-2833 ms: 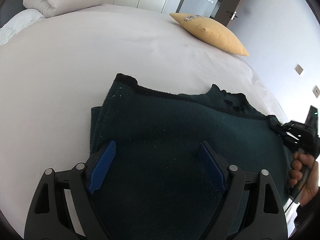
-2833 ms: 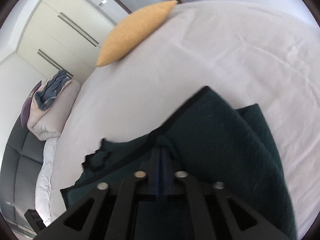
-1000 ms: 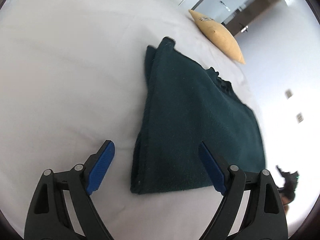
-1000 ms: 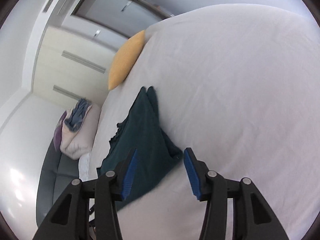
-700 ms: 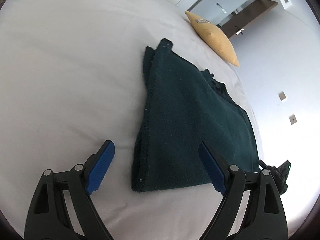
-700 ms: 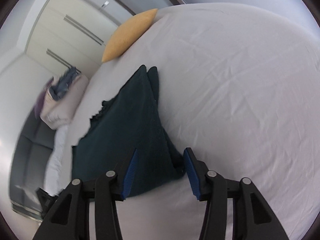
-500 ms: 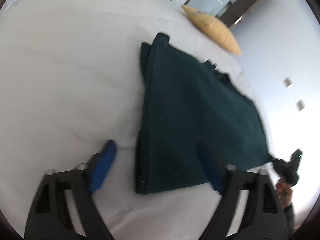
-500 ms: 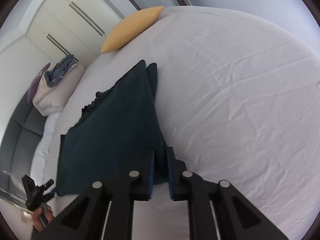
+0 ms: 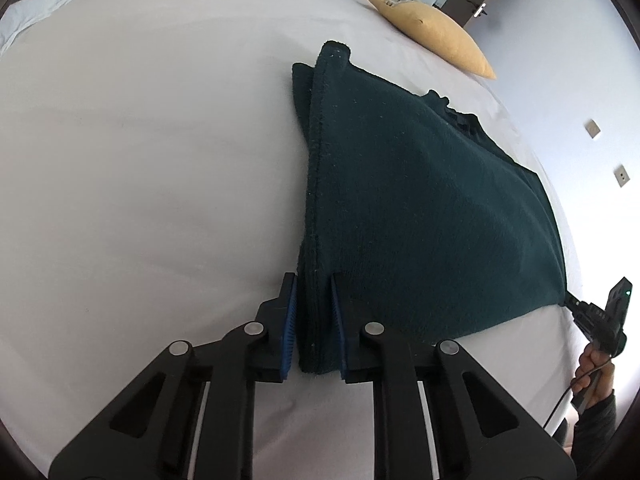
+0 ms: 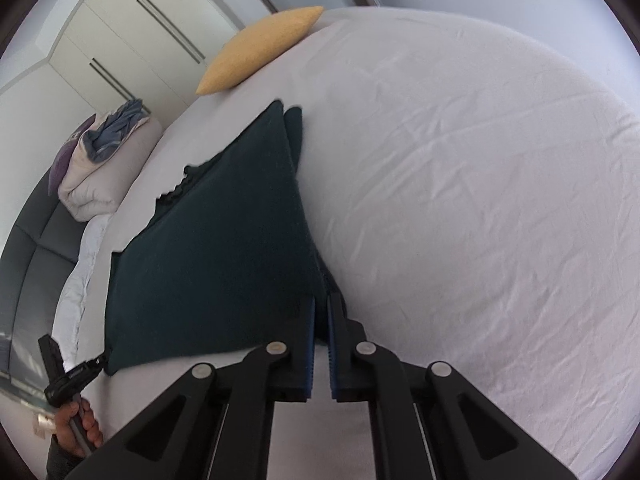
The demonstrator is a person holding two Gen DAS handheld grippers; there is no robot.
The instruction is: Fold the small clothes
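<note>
dark green knit garment (image 9: 420, 208) lies folded on the white bed (image 9: 140, 140), a flat stack of several layers with its long folded edge running away from the near end toward a yellow cushion (image 9: 432, 28) at the far side of the mattress. left gripper (image 9: 314, 320) has its jaws clamped on the near left corner of the stack; they have just been closing, and the blue pads (image 9: 289, 328) now press the bundled layers from both sides. in the left wrist view the right gripper (image 9: 576, 306) shows small at the edge of the picture, its tip touching the other near corner of the garment, with a hand (image 9: 594, 376) and a dark sleeve behind it.

from the right wrist view the right gripper (image 10: 320, 308) has its jaws drawn almost together with the near right corner of the garment (image 10: 224, 240) pinched between the blue pads (image 10: 308, 344). the left gripper (image 10: 94, 364) appears there at the far left, touching the opposite corner, held by a hand (image 10: 76, 420). the cushion (image 10: 256, 48) lies beyond the cloth near pale wardrobe doors (image 10: 132, 36), and a rolled duvet (image 10: 100, 164) with a blue cloth on it sits at the head of the bed (image 10: 480, 200). the sheet is lightly creased to the right of the garment.
</note>
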